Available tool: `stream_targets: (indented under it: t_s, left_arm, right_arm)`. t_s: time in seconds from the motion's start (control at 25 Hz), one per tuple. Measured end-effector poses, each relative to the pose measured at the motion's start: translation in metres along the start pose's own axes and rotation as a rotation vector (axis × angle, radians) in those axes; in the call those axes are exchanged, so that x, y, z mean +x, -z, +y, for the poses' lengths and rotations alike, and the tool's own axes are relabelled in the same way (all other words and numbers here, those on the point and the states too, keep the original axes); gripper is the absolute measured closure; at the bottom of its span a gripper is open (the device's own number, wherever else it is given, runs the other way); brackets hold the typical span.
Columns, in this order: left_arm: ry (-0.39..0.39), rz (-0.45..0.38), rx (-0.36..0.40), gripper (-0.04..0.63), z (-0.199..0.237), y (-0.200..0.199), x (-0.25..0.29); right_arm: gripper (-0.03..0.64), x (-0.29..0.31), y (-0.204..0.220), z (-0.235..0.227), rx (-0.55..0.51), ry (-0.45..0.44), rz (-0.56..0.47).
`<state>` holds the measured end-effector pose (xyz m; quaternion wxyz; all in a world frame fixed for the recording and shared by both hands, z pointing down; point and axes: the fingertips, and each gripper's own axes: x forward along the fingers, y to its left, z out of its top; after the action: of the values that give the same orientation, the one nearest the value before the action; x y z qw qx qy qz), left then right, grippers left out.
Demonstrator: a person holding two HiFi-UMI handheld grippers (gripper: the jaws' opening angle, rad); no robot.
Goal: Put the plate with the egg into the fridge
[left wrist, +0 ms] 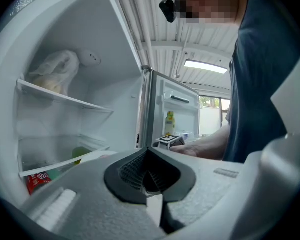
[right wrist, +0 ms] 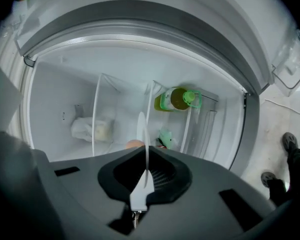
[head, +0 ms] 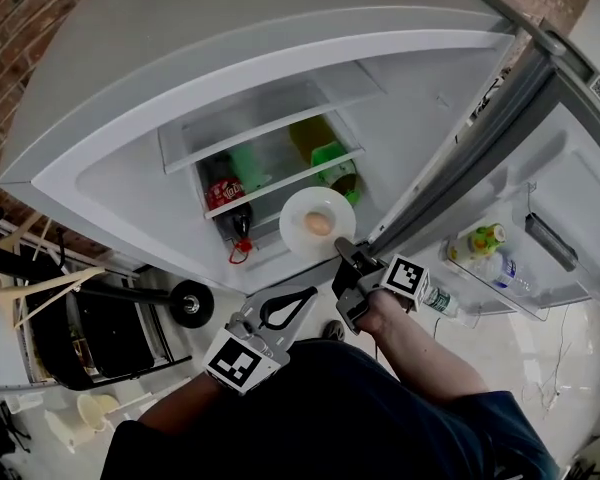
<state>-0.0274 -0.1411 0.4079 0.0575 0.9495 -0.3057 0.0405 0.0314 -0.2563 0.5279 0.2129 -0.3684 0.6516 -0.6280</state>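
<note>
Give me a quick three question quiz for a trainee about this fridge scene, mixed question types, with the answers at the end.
1. True or false: an egg sits on the plate.
2. Which gripper clamps the plate's rim?
3. Fill in: the fridge door stands ____.
Key: 1 true; 2 the right gripper; 3 open.

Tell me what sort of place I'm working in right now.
Probably a utility or garage-like room with a kitchen corner, not a fitted kitchen: an open white fridge stands by a bare brick wall, under a ribbed panel ceiling with a strip light.
</note>
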Motion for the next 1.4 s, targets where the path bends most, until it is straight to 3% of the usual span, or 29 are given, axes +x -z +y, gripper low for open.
stream_targets:
  t_s: [0.72,1.4]
  left_arm:
    - [-0.022,0.022,-0.004,0.591,0.012,0.005,0.0]
    - [0.002,0.032,-0.014,0.591,0.021,0.008,-0.006]
  right_arm:
    - [0.598,0.064,-0.037,0.016,0.049,-0.034,-0.066]
    - [0.597,0.111,-0.057,0.016,0.058,0.002,-0.077]
